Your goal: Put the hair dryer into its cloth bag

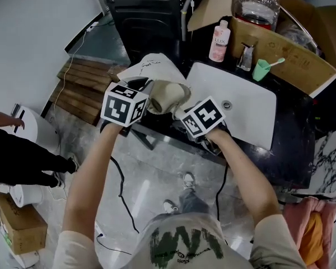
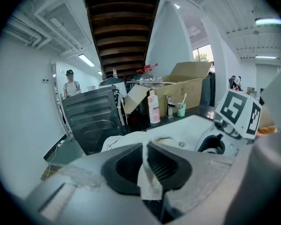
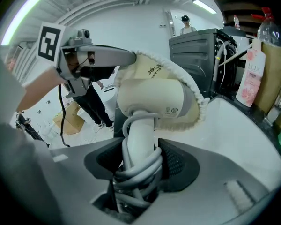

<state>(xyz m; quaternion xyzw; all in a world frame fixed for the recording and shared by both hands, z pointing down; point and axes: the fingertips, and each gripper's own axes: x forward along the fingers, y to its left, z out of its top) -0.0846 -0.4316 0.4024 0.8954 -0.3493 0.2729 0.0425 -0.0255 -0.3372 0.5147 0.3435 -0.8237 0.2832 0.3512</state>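
A cream hair dryer [image 3: 150, 97] has its grey cord wound round the handle. My right gripper [image 3: 140, 165] is shut on that handle and cord. The dryer's head sits in the mouth of the beige cloth bag [image 3: 152, 69], whose frilled rim wraps round it. My left gripper [image 2: 145, 165] is shut on a fold of the bag's cloth [image 2: 149, 182] and holds the mouth up from the left. In the head view the dryer [image 1: 167, 97] lies between the left gripper [image 1: 145, 88] and the right gripper [image 1: 183, 110], with the bag [image 1: 151, 66] spread behind them.
A white basin [image 1: 243, 102] is set in the dark counter just right of the grippers. Behind it stand a pink bottle [image 1: 219, 41], a tap [image 1: 246, 56], a green cup [image 1: 261, 70] and a cardboard box [image 1: 294, 55]. A black appliance [image 1: 145, 15] stands at the back.
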